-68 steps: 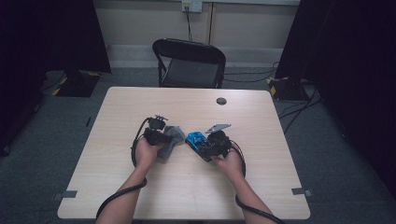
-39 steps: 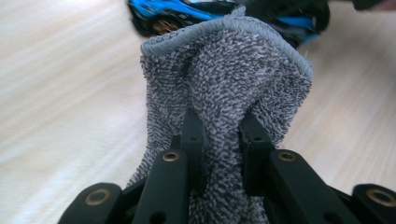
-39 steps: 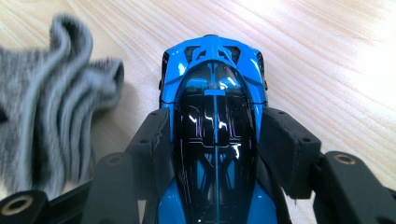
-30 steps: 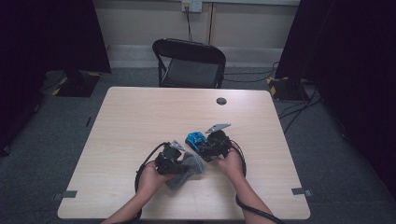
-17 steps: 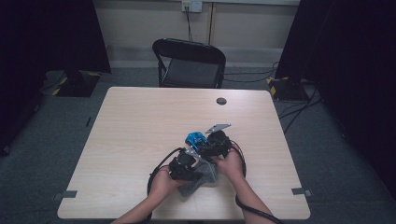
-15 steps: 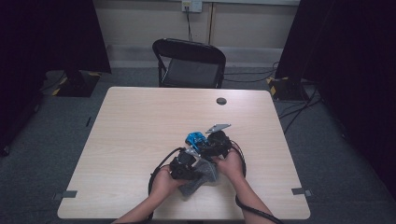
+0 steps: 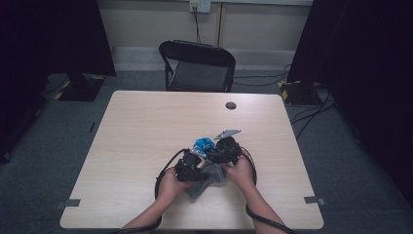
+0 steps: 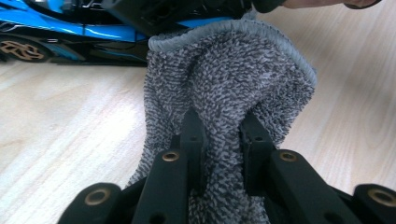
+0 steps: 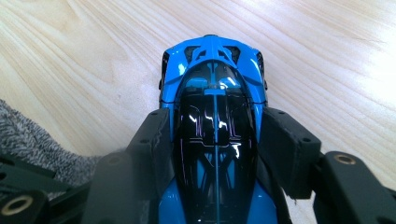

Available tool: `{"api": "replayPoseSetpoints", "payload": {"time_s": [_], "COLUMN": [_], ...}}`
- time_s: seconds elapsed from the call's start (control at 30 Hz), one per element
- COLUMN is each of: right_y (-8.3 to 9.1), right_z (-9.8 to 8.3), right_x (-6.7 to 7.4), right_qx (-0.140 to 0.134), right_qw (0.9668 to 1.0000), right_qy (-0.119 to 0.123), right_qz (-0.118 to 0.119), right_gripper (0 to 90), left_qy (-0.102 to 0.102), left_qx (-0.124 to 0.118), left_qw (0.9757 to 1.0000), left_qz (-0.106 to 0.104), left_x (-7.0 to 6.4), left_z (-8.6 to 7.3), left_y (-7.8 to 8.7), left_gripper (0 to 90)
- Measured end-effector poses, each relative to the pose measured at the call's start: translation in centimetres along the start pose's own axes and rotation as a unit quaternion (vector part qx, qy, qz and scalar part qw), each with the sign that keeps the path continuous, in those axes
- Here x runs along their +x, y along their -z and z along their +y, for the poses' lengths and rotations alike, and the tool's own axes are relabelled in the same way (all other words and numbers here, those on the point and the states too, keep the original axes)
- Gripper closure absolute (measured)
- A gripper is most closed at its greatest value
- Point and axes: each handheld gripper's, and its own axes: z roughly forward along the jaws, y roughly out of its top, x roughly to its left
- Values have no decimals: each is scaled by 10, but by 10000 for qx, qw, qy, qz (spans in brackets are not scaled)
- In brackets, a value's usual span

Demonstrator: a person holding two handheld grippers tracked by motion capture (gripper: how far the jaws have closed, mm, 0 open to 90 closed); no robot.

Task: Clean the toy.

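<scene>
The tabletop (image 7: 136,146) is pale wood, with a black chair (image 7: 197,66) behind its far edge and a small dark disc (image 7: 231,105) near that edge. Both hands work close together near the front edge, a little right of the middle.

The cloth (image 8: 233,79) is grey terry, bunched and folded. The left gripper (image 8: 223,135) has its jaws nearly closed, pinching a thick fold of it, so the cloth stands up ahead of the jaws like a pad. In the high view the cloth (image 7: 204,178) hangs between the two hands, touching the tabletop.

The car (image 9: 215,116) is a blue and black toy. The right gripper (image 9: 215,135) holds it with jaws about half open, one pad on each flank, clamping it across its width. Its long axis runs straight out along the jaws, the blue end pointing away from the hand; the car appears to rest on the tabletop. In the high view the car (image 7: 203,145) shows just beyond the right gripper (image 7: 225,150), to the left of it.

From the left gripper view the car (image 8: 70,28) lies crosswise just past the top edge of the cloth, its side facing the pad, touching or nearly so. So the left gripper (image 7: 187,168) is the one to move: probably a short push forward puts the cloth on the car's side, then a stroke along its length wipes it while the right gripper keeps it steady.
</scene>
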Motion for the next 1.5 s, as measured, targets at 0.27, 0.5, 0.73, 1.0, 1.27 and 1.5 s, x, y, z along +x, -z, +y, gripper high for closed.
{"api": "replayPoseSetpoints", "payload": {"time_s": [0.27, 0.5, 0.73, 1.0, 1.27, 1.5], "right_y": [0, 0, 0, 0, 0, 1], "right_z": [0, -1, -1, -1, -2, -2], "right_x": [0, 0, 0, 0, 0, 0], "right_qx": [-9, -22, -24, -34, -41, -48], "right_qw": [10000, 10000, 10000, 10000, 10000, 10000], "right_qy": [1, -25, -25, -11, -19, -19], "right_qz": [0, 1, 4, -4, -6, -5], "right_gripper": [442, 443, 442, 443, 443, 443], "left_qy": [-6, 142, 193, 289, 404, 434], "left_qx": [-5, -32, -41, -21, -18, -2], "left_qw": [9999, 9993, 9990, 9985, 9972, 9962], "left_qz": [159, 355, 399, 473, 631, 756], "left_x": [5, 19, 23, 30, 42, 49], "left_z": [-2, -5, -6, -5, -6, -5], "left_y": [4, 11, 13, 16, 20, 25], "left_gripper": [754, 754, 754, 753, 753, 754]}}
